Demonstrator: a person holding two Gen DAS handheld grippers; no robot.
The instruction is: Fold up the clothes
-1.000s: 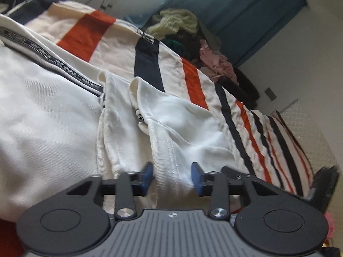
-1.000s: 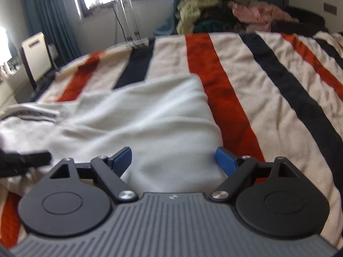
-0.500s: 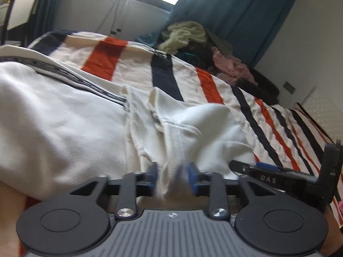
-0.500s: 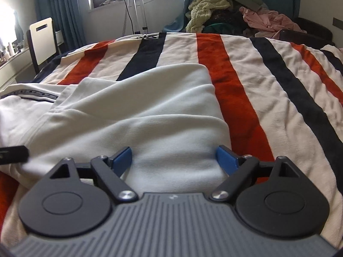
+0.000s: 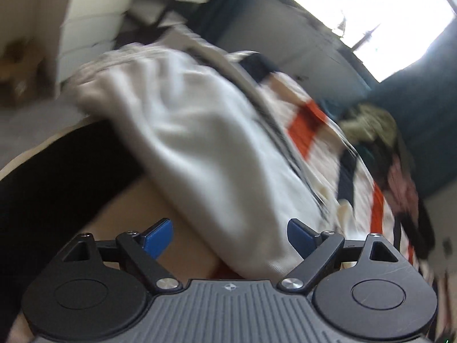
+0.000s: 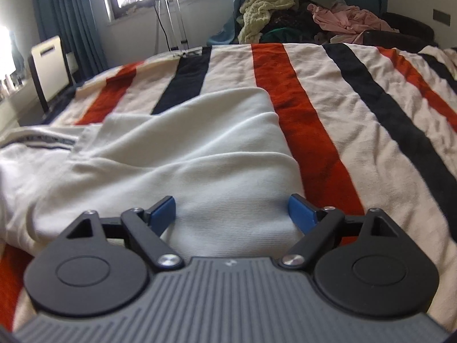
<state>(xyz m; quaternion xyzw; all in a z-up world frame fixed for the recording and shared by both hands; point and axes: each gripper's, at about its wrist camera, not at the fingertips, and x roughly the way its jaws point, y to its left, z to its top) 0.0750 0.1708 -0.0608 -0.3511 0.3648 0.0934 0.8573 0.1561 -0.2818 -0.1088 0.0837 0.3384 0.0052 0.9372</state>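
1. Left gripper (image 5: 230,238): its two blue fingers are spread wide, holding nothing; the view is blurred and tilted. One white garment (image 5: 205,143) lies ahead, its hem between the fingers.
2. Right gripper (image 6: 232,213): two fingers spread wide, with the same white garment (image 6: 200,154) between and ahead of them, lying on one striped blanket (image 6: 371,108).
3. Beyond it, one pile of clothes (image 6: 300,14).
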